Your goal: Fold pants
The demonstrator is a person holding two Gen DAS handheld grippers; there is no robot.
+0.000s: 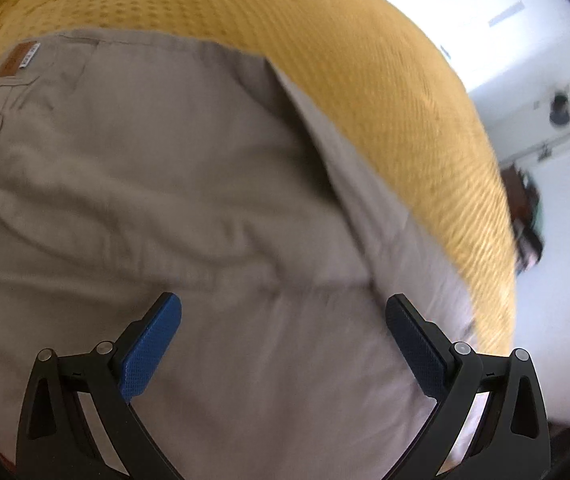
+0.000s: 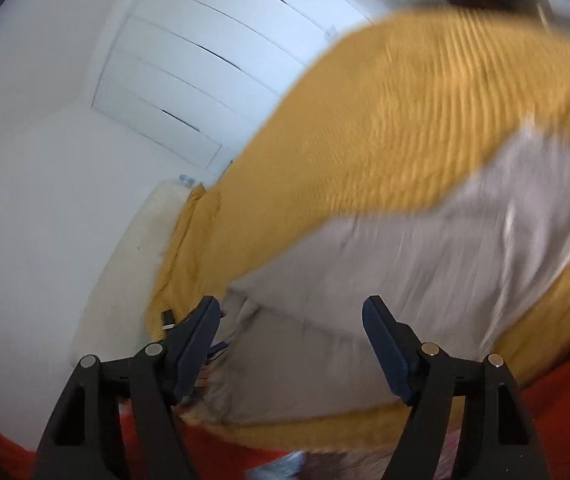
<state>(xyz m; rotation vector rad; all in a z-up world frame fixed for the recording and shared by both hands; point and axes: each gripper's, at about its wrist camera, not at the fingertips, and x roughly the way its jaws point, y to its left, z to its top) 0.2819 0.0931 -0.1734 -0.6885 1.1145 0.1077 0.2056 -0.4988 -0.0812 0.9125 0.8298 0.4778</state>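
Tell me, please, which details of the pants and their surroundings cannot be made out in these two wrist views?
- Brown waistband patch, left wrist view: lettering too small and blurred.
- Pants, right wrist view: motion blur hides seams and fold lines.
- Pants' lower edge, left wrist view: cut off by the frame and the left gripper.
- Dark objects beyond the yellow bedspread: blurred, unidentifiable.

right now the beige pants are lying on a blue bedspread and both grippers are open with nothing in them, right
Not quite: the bedspread is mustard yellow, not blue, as the left wrist view shows. The rest holds: the beige pants lie on it, and the left gripper and right gripper are open and empty.
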